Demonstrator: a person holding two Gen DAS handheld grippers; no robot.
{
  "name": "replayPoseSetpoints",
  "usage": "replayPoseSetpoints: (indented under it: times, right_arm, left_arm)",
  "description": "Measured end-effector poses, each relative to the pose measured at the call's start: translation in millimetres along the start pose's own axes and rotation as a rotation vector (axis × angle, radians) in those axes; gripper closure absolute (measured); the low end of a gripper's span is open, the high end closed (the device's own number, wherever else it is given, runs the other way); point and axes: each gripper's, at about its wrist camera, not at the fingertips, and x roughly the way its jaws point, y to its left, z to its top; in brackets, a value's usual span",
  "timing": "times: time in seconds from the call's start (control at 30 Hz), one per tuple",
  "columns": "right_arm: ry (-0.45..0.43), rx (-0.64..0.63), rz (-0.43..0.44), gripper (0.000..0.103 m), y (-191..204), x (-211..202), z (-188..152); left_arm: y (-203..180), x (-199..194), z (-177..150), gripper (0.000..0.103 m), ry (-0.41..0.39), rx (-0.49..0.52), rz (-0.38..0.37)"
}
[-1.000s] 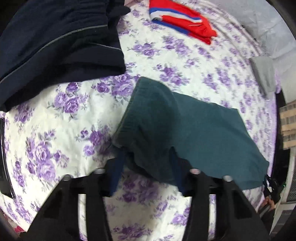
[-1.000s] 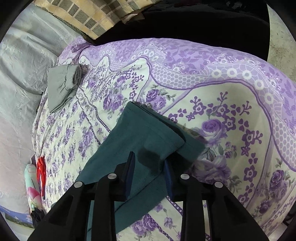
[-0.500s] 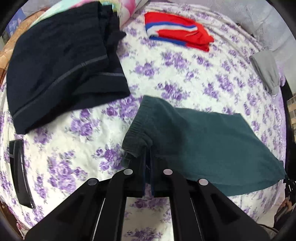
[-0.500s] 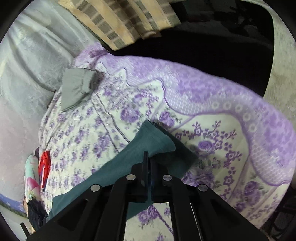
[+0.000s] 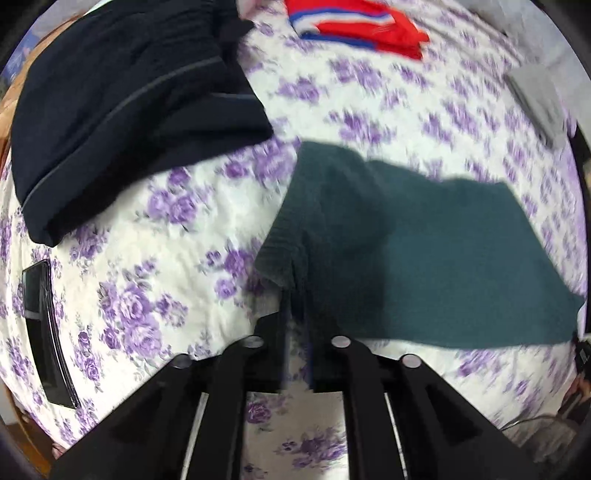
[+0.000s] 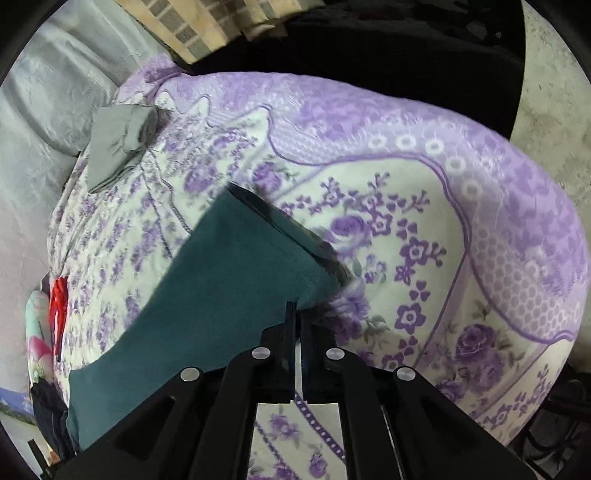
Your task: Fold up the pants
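- Pants (image 5: 424, 258): teal-green, soft knit with a ribbed waistband; lying lengthwise across a flowered purple bedspread (image 5: 166, 240), already doubled into one flat strip.
- Location: middle of the bed, just below a heap of dark navy clothes (image 5: 122, 103); a red striped garment (image 5: 354, 26) and a folded grey piece (image 6: 118, 144) lie well apart from them.
- Left gripper (image 5: 297, 306): at the waistband corner, jaws opening, cloth between them and bunched there.
- Right gripper (image 6: 295, 314): at the opposite end, jaws pressed together on the near corner of the fabric.
- Step in hand, by judgement: both ends pinched for the crosswise fold.
- Next move calls for: a firm left grip, lifting both ends evenly, carrying one end over the other, edges aligned.
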Motion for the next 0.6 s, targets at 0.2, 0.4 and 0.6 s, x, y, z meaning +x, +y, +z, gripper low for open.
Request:
replayPoseSetpoints:
  times: [0.2, 0.4, 0.6]
  right_arm:
    - [-0.14, -0.09, -0.133, 0.068, 18, -30, 15]
    - [-0.101, -0.226, -0.107, 0.068, 55, 1, 35]
    - [-0.064, -0.331, -0.152, 0.069, 87, 35, 53]
  left_arm:
    - [0, -20, -6, 0.051, -0.057, 0.054, 0.013]
    - [-18, -33, 2, 0.048, -0.123, 0.062, -0.016]
    - [-51, -6, 1, 0.047, -0.075, 0.117, 0.032]
